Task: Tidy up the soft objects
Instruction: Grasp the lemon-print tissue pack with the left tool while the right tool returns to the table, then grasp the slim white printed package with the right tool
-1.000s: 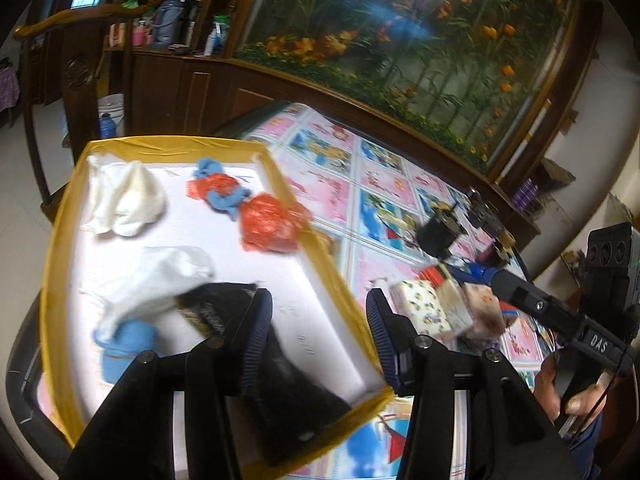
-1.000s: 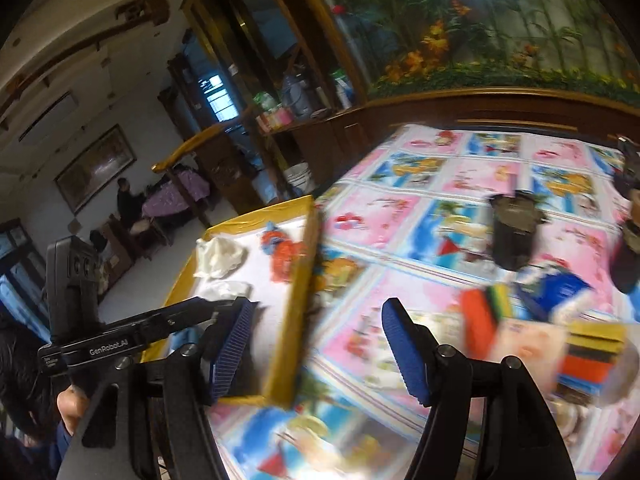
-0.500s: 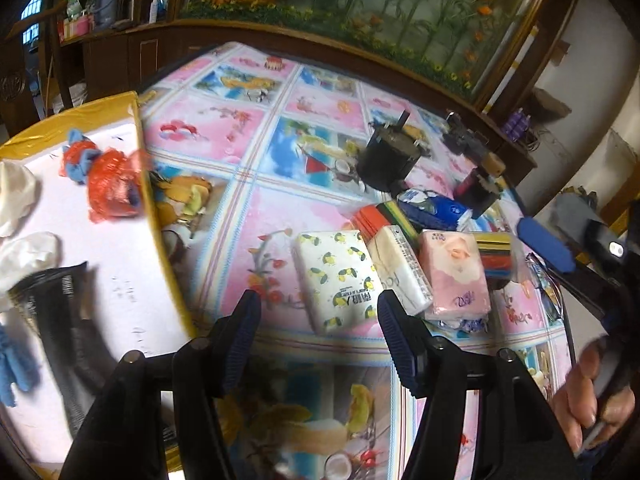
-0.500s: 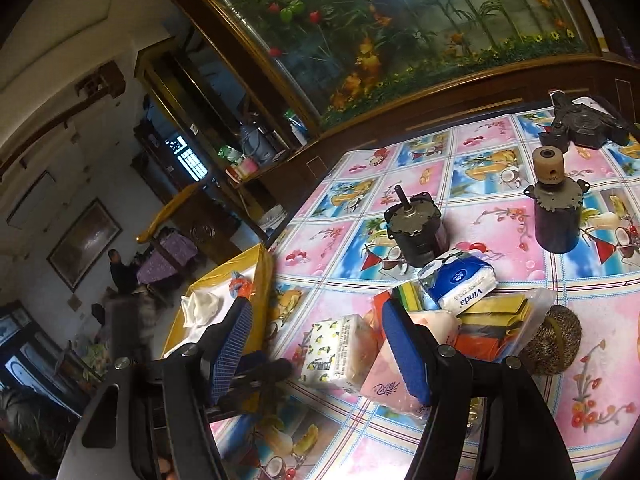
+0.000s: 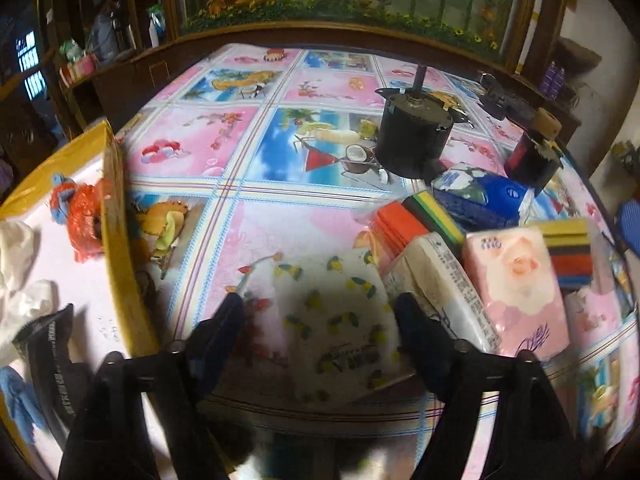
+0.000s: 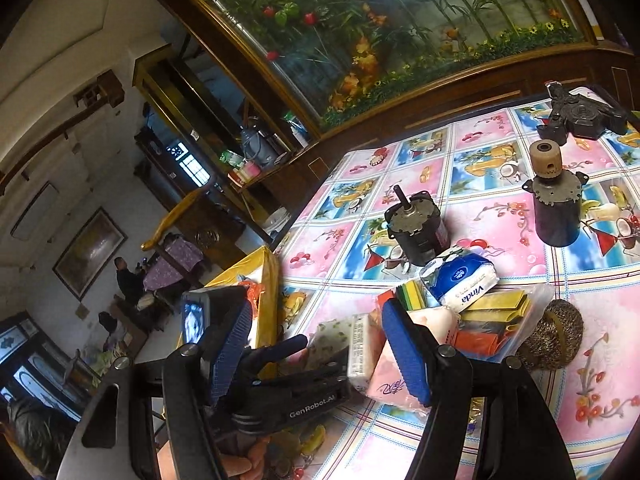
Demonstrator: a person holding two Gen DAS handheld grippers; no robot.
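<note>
A lemon-print tissue pack lies on the flowered tablecloth, between the fingers of my left gripper. Its jaws are closing; the right pad is near the pack's edge and the left pad stands clear of it. Beside the pack lie a white tissue pack, a pink one and a blue one. To the left, the yellow-rimmed tray holds a white cloth, an orange bag and a black pouch. My right gripper hovers open and empty in front of the same packs.
Two dark motors stand behind the packs. Stacks of coloured sponges lie among them, and a steel scourer sits to the right. The table's near edge runs just under my left fingers.
My left gripper has swung right from over the tray to the tissue packs and come down around the lemon-print one. The right gripper turned toward the packs, then stayed still.
</note>
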